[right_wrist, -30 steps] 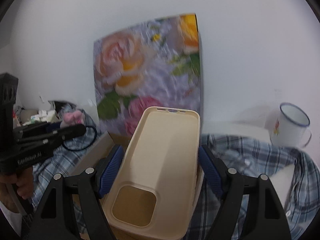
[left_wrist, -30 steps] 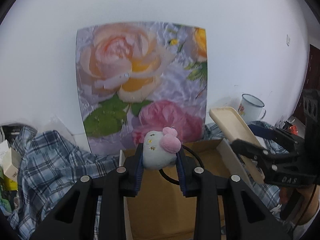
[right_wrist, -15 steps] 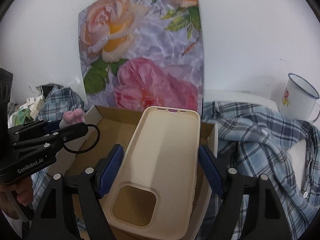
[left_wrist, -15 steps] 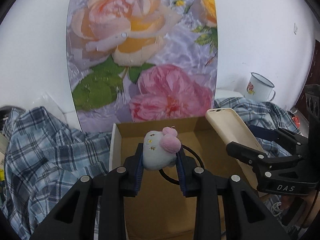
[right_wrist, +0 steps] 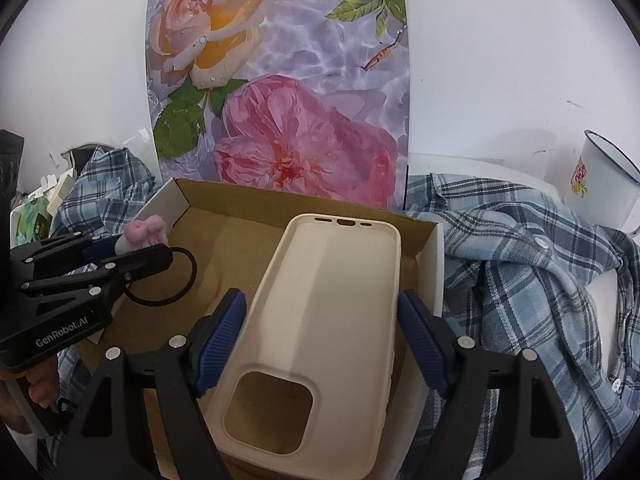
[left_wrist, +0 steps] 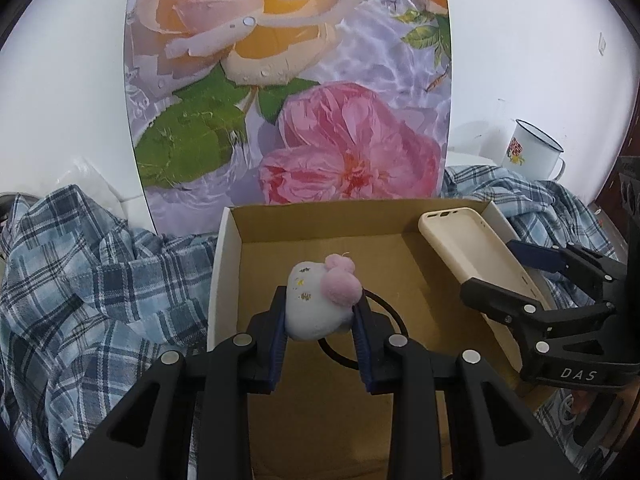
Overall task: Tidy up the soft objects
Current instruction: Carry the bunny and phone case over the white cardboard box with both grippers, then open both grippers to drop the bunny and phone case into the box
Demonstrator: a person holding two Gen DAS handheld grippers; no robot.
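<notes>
A small white plush toy (left_wrist: 316,304) with a pink bow and a black elastic loop (right_wrist: 176,276) hanging from it is pinched between blue-padded fingers (left_wrist: 276,344), held over the open cardboard box (left_wrist: 320,232). Just beside it, a cream soft phone case (right_wrist: 320,332) tilts over the box's right side, camera cutout nearest, between wider-set fingers (right_wrist: 220,344).
</notes>
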